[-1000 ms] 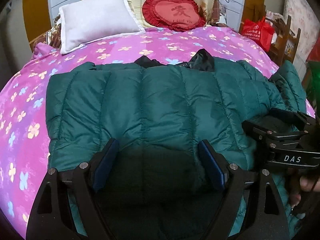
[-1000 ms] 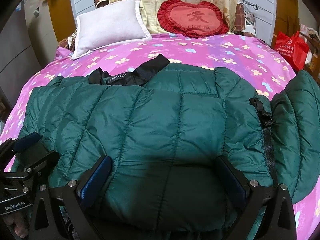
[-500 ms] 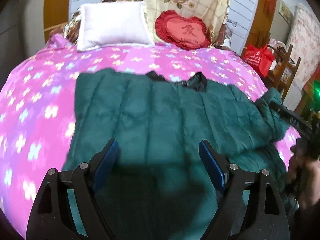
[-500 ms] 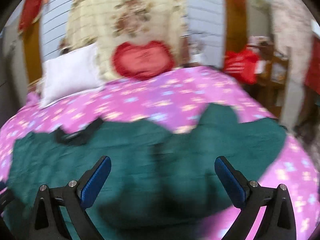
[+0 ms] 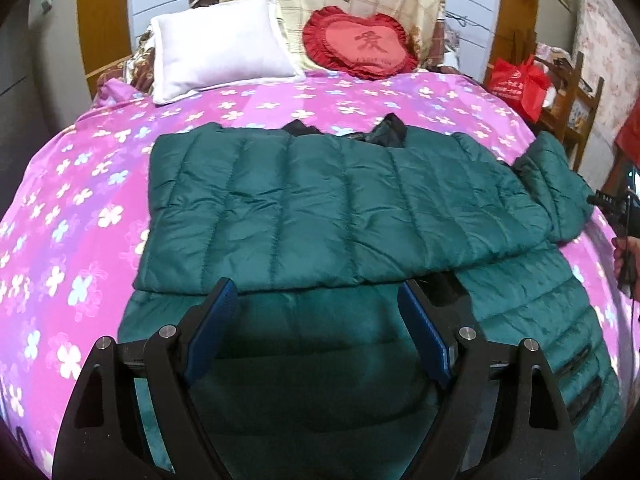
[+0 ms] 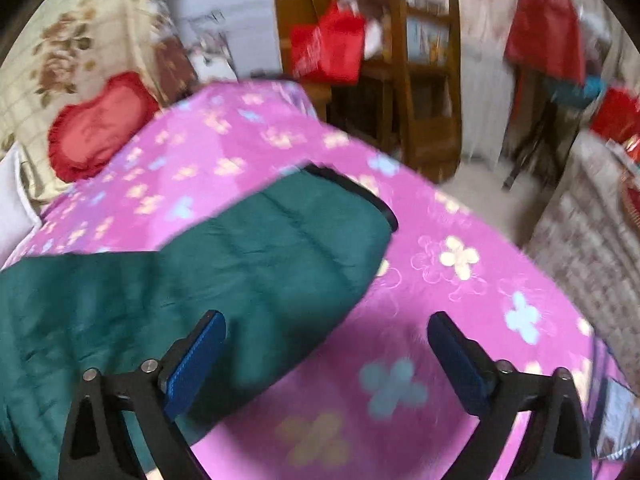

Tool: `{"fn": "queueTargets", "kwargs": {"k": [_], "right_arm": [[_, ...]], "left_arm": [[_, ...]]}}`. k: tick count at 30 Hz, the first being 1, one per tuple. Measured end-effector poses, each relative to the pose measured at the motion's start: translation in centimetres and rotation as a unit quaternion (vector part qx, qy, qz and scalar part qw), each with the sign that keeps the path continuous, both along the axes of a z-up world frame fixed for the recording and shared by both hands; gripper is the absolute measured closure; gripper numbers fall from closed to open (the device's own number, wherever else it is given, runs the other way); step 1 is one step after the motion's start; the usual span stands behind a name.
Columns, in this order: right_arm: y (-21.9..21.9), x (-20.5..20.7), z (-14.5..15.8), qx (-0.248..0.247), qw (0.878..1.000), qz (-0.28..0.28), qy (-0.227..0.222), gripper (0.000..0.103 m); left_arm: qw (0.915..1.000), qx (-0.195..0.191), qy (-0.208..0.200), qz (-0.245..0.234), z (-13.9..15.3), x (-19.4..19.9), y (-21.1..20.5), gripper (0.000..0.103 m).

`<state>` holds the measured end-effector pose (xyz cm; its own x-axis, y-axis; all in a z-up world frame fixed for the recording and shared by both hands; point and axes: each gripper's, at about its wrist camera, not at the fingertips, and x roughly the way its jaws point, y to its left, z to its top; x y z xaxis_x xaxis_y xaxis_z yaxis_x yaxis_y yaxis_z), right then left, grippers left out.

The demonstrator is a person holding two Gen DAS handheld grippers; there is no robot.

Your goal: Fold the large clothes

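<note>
A dark green quilted puffer jacket point(image 5: 328, 208) lies spread on the pink flowered bed cover point(image 5: 72, 216), folded across itself, its black collar toward the pillows. My left gripper point(image 5: 316, 320) hovers open above the jacket's near part, with nothing between its blue pads. One green sleeve point(image 6: 280, 248) with a black cuff sticks out to the right. My right gripper point(image 6: 326, 344) hangs over that sleeve's edge and the bed cover point(image 6: 460, 280); its jaws are wide and closing, and nothing is pinched. At the far right of the left wrist view a hand holds the right gripper point(image 5: 616, 204).
A white pillow point(image 5: 220, 44) and a red heart cushion point(image 5: 360, 44) lie at the head of the bed. A red bag point(image 5: 520, 84) sits on a wooden chair point(image 6: 424, 80) beside the bed's right edge. A patterned cloth surface point(image 6: 588, 240) stands right of the bed.
My right gripper swung off the jacket's body to the right, out over the sleeve and the bed's right side. My left gripper drew back a little, so more of the jacket shows.
</note>
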<state>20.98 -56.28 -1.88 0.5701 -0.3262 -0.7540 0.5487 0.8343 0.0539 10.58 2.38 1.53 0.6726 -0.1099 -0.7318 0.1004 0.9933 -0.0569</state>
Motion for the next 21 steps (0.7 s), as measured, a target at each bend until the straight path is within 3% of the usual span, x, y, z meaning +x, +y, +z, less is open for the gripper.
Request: {"fn": "queueTargets", "kwargs": {"k": [4,8,12,13,15,17,21], "right_arm": [[-2.9,2.0,-1.9,0.021,0.999,0.009,0.024,0.008],[-3.2,3.6,-1.8,0.008,0.999,0.026,0.032,0.010],[-2.6,4.4,-1.5,-0.009,0.998,0.048,0.024,0.036],[-2.3,4.4,-1.4,-0.019,0.998,0.048,0.021,0.054],[-1.8,3.8,-0.8,-0.051,0.998,0.030,0.007,0.074],[-0.9,3.3,-0.2,-0.081,0.997,0.021,-0.005,0.084],[1.8,1.3,1.7,-0.158,0.987,0.015,-0.003,0.088]], "left_arm": [[0.9995,-0.020,0.014,0.020,-0.3,0.5,1.3,0.020],[0.9994,-0.018,0.016,0.026,-0.5,0.6,1.4,0.020],[0.9994,-0.010,0.025,0.023,-1.0,0.7,0.9,0.020],[0.9994,-0.009,0.027,0.021,-1.1,0.7,0.8,0.020],[0.9993,-0.009,0.028,0.021,-1.1,0.7,0.8,0.020],[0.9993,-0.010,0.028,0.021,-1.1,0.7,0.9,0.020],[0.9993,-0.012,0.026,0.026,-0.7,0.5,1.2,0.020]]}}
